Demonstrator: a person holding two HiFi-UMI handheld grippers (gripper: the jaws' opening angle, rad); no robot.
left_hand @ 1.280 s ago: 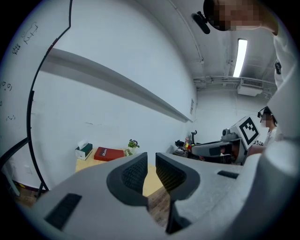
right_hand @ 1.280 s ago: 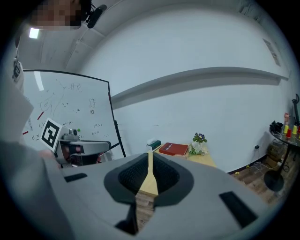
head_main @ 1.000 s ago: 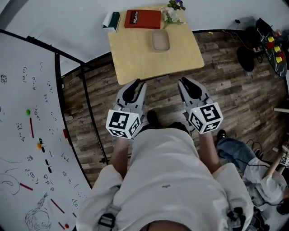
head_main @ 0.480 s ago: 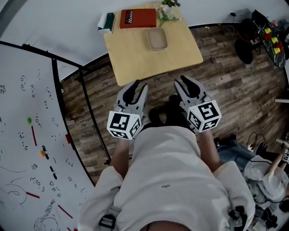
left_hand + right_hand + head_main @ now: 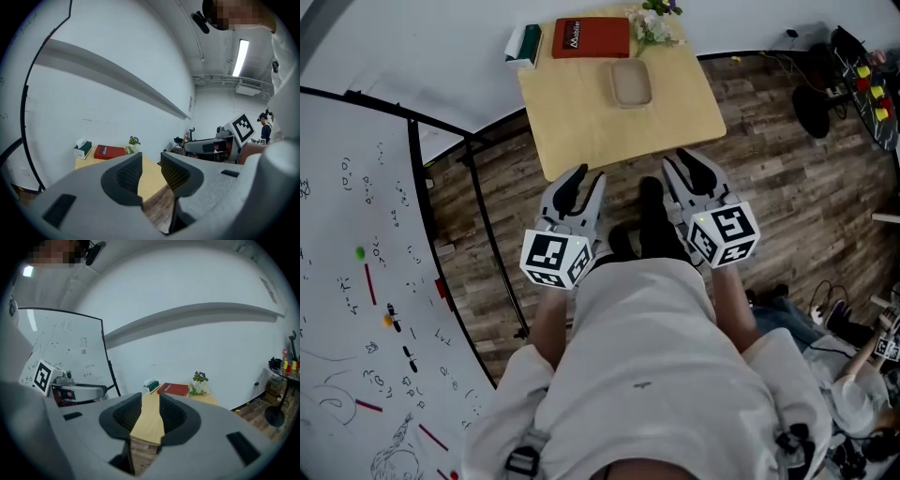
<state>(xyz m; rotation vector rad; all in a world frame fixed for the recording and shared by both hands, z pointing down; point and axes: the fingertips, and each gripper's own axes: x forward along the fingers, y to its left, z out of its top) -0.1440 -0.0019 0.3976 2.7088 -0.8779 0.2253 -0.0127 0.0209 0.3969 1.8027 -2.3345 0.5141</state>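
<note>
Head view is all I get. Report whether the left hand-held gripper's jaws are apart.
Observer: The left hand-held gripper has its jaws apart, with nothing between them.
Operator: Now report the right one.
Observer: The right hand-held gripper is open too; only the wooden table shows through the gap.
Operator: Tell me what lights the room.
Observer: A long ceiling light, switched on.

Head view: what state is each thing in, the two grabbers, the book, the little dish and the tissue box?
left gripper: fingers apart, nothing between them.
right gripper: fingers apart, nothing between them.
red book: closed, flat on the table.
dish: empty.
tissue box: tissue sticking out.
</note>
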